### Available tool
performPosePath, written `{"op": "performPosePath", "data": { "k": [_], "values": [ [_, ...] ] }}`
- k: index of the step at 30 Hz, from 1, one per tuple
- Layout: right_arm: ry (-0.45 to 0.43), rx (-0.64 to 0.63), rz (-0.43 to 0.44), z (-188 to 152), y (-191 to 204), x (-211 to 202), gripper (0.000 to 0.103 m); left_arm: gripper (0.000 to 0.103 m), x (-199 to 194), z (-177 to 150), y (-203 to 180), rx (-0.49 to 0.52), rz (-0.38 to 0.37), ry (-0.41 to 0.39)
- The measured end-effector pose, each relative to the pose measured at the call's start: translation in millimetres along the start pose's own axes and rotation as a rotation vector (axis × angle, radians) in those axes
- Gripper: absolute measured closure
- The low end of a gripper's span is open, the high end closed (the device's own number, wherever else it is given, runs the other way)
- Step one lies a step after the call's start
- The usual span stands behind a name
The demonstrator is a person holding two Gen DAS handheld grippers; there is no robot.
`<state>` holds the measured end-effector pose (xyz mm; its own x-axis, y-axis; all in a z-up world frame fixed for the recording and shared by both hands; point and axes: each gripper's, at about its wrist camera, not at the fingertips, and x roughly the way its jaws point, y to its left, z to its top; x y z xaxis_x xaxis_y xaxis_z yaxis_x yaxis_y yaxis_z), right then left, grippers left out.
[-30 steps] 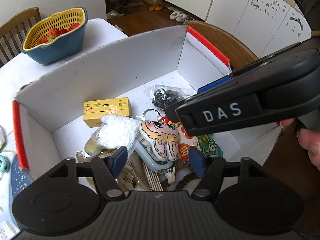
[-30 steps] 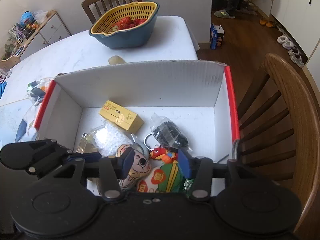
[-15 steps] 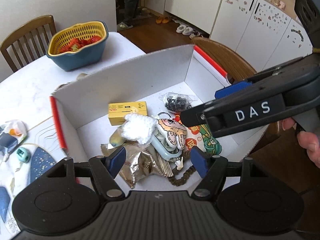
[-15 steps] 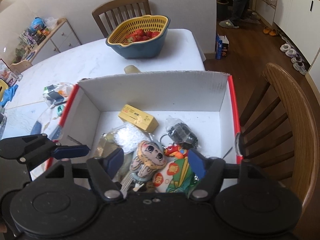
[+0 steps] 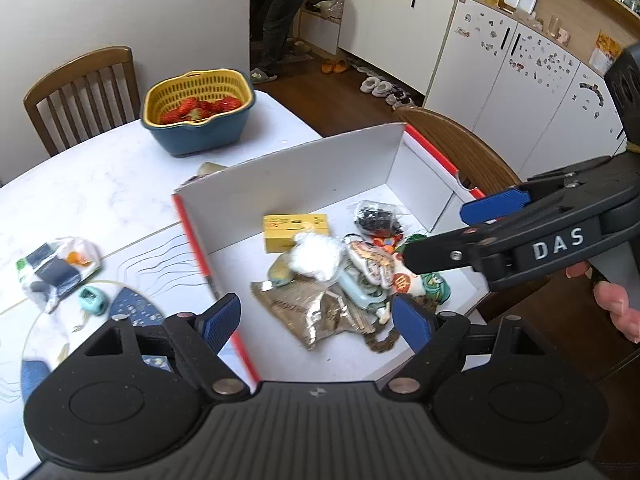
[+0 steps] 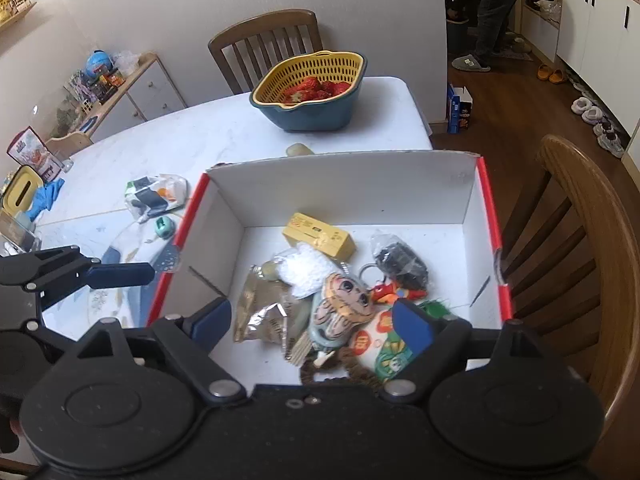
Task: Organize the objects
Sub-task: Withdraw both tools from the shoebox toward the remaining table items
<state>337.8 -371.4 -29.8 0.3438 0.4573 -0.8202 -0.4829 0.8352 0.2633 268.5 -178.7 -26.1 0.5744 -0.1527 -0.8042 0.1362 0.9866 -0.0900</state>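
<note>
A white cardboard box [image 5: 300, 176] [image 6: 340, 184] with red edges stands on the table. In it lie a yellow carton [image 5: 294, 228] [image 6: 320, 236], a white pouch [image 5: 316, 256], a gold foil packet [image 5: 308, 308] [image 6: 264, 304], a cartoon plush [image 6: 344, 304], a bag of black beads [image 6: 396, 260] and a colourful pouch [image 6: 384, 344]. My left gripper [image 5: 318, 322] hangs above the box's near left corner, jaws opening, nothing between them. My right gripper [image 6: 312, 322] [image 5: 456, 232] hovers over the box's near side, jaws also opening and empty.
A blue and yellow basket of strawberries [image 5: 198, 112] [image 6: 310, 92] stands at the table's far end. Left of the box lie a plastic bag [image 5: 56, 268] and a teal object [image 5: 93, 300]. A wooden chair [image 6: 580, 240] flanks the box's right side. A person [image 5: 280, 12] stands far back.
Both grippers have risen and drawn back from the box's contents, and their jaws have spread wider. More of the table left of the box shows now.
</note>
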Motion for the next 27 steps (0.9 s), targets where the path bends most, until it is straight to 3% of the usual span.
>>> {"op": "performPosePath", "data": {
  "k": [4, 9, 27],
  "values": [
    [-0.010, 0.010, 0.005, -4, 13, -3, 0.011, 0.019, -12, -7, 17, -0.008, 0.006, -0.009],
    [-0.022, 0.001, 0.012, -10, 38, -2, 0.010, 0.006, -23, -18, 44, -0.021, 0.012, -0.010],
    [-0.038, -0.080, 0.048, -10, 154, 30, 0.005, 0.002, -48, -50, 163, -0.085, 0.041, -0.032]
  ]
}}
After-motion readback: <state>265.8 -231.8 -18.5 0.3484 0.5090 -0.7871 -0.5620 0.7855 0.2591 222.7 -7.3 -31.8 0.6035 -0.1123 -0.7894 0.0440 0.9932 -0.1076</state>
